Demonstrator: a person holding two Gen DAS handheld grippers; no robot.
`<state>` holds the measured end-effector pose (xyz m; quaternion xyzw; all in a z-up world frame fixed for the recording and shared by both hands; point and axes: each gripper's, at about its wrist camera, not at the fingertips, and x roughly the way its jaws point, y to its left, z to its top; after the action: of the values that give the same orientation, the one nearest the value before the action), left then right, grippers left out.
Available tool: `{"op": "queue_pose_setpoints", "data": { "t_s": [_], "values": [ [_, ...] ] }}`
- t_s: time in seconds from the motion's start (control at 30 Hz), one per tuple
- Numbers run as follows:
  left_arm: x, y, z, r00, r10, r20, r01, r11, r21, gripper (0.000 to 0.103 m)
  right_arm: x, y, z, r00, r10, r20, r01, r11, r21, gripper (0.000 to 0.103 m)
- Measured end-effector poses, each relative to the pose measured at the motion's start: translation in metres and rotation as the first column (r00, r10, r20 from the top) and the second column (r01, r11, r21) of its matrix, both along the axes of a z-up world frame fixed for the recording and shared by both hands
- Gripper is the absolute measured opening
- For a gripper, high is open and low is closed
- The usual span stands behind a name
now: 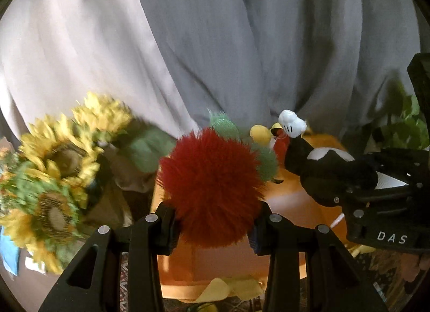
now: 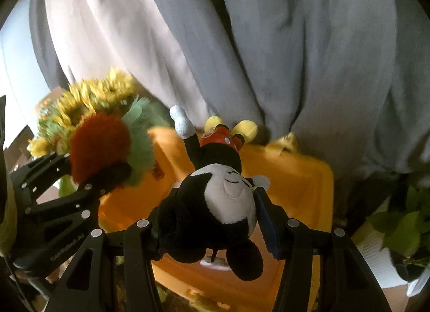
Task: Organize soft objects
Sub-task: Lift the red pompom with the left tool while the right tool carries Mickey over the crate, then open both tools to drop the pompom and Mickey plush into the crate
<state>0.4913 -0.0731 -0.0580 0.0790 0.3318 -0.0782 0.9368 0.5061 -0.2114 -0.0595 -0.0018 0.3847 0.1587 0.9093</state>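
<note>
Soft toys fill both tools: the left hand-held gripper (image 1: 212, 220) is clenched on a fuzzy red pom-pom toy (image 1: 212, 185) with green leaves, and the right hand-held gripper (image 2: 207, 218) grasps a black-and-white mouse plush (image 2: 215, 199) by its head, body pointing away. Both hang above an open orange bin (image 2: 295, 177), before grey curtains (image 2: 268, 43). Blurred sunflowers (image 1: 53, 156) stand left.

bg: grey curtain (image 1: 242, 43) | L: sunflowers (image 1: 53, 156) | R: green plant (image 2: 397, 228)
</note>
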Motion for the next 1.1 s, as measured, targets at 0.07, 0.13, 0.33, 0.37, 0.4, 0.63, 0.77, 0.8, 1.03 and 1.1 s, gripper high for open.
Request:
{"op": "queue_pose_setpoints", "data": {
  "t_s": [0.07,0.13,0.33,0.37,0.4,0.63,0.77,0.8,1.03,1.1],
  "values": [
    [0.007,-0.003,-0.012,0.999,-0.006,-0.042,0.007,1.000,0.011,0.040,0.006,0.000,-0.011,0.999,0.006,-0.042,-0.006,1.000,-0.003,0.056],
    [0.014,-0.004,-0.022,0.996,-0.014,-0.084,0.015,1.000,0.018,0.040,0.014,-0.002,-0.023,0.996,0.011,-0.083,-0.012,1.000,-0.005,0.056],
    [0.026,-0.010,-0.044,0.984,-0.036,-0.176,0.043,0.998,0.035,0.041,0.027,0.000,-0.043,0.984,0.038,-0.176,-0.044,0.998,-0.033,0.056],
    [0.026,-0.007,-0.045,0.983,-0.036,-0.182,0.043,0.998,0.035,0.041,0.028,0.001,-0.046,0.980,0.046,-0.192,-0.055,0.998,-0.040,0.056],
    [0.027,-0.008,-0.047,0.982,-0.036,-0.188,0.043,0.998,0.036,0.041,0.033,0.002,-0.049,0.978,0.050,-0.204,-0.061,0.997,-0.048,0.056],
    [0.024,-0.009,-0.051,0.978,-0.035,-0.203,0.046,0.998,0.053,0.051,0.033,0.009,-0.062,0.961,0.078,-0.265,-0.102,0.992,-0.076,0.059],
    [0.019,-0.008,-0.049,0.979,-0.021,-0.202,0.031,0.998,0.049,0.066,0.028,0.004,-0.060,0.965,0.053,-0.258,-0.079,0.993,-0.090,0.067],
    [0.017,-0.007,-0.049,0.980,-0.018,-0.198,0.028,0.998,0.048,0.067,0.028,0.004,-0.058,0.968,0.044,-0.247,-0.069,0.993,-0.095,0.069],
    [0.002,-0.003,-0.032,0.989,0.013,-0.148,-0.007,0.999,0.044,0.073,0.017,-0.001,-0.035,0.987,0.007,-0.158,-0.024,0.995,-0.101,0.072],
    [-0.005,-0.002,-0.025,0.992,0.022,-0.125,-0.018,0.999,0.035,0.073,0.010,-0.004,-0.028,0.992,-0.017,-0.123,0.005,0.995,-0.099,0.072]
  ]
}}
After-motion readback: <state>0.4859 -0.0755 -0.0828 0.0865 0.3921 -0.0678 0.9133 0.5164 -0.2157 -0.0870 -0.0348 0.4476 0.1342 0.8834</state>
